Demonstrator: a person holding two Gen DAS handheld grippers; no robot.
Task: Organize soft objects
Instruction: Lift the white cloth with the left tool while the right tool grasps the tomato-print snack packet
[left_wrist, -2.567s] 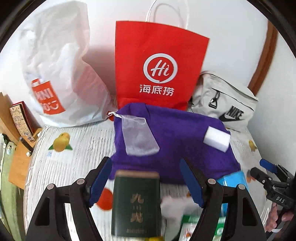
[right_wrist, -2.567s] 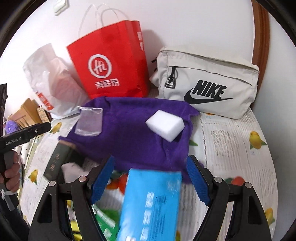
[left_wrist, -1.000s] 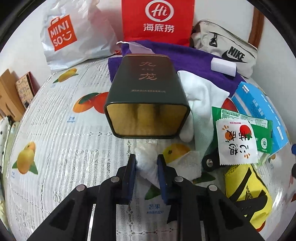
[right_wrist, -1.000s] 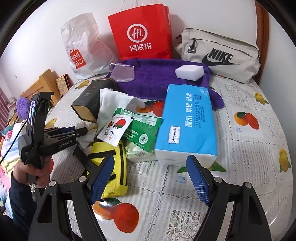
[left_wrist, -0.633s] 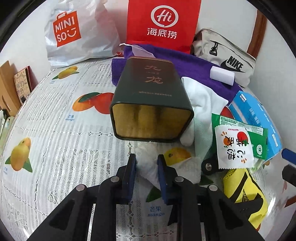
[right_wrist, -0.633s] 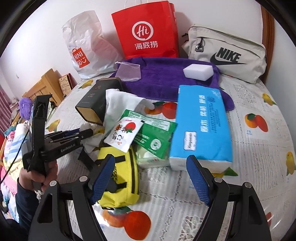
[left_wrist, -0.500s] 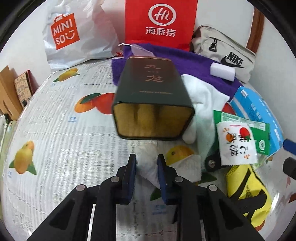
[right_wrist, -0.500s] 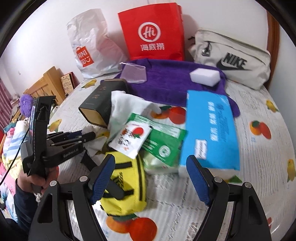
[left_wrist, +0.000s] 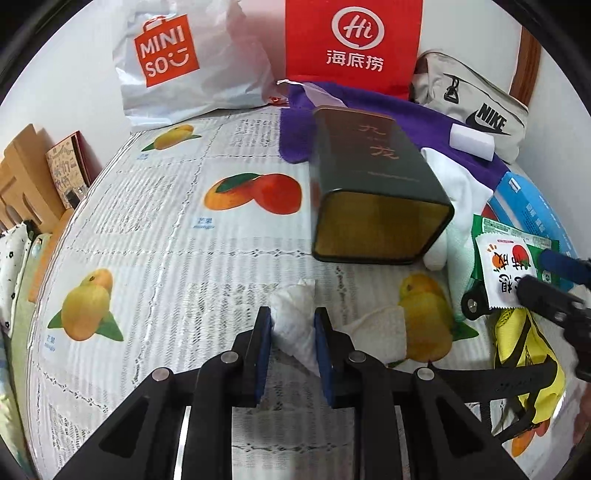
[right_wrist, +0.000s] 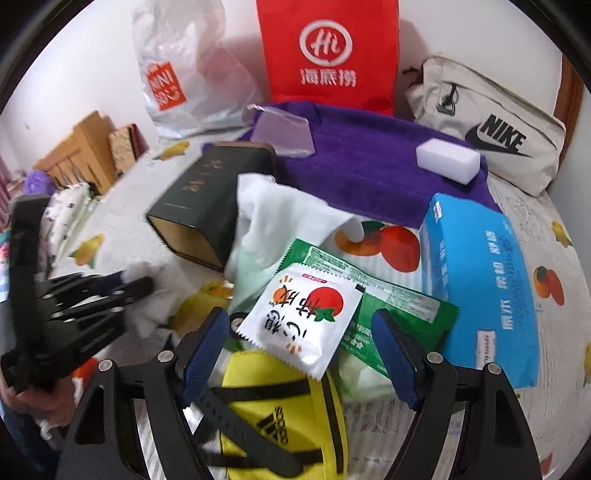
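The left gripper (left_wrist: 292, 326), still pinching the white tissue (left_wrist: 293, 317), has dragged it leftward away from the dark tin (left_wrist: 373, 192), while the right gripper (right_wrist: 299, 343), spread wide and empty, has closed in over the white sachet (right_wrist: 301, 321), likely its next pick.

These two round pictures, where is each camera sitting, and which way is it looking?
Left wrist view: on the left gripper, looking down along its fingers at the fruit-print cloth; pads pinch a white tissue; the right gripper shows at the right edge.
Right wrist view: on the right gripper, jaws apart over a white sachet and yellow pouch; the other hand shows.
Shared: dark green tin, red bag.
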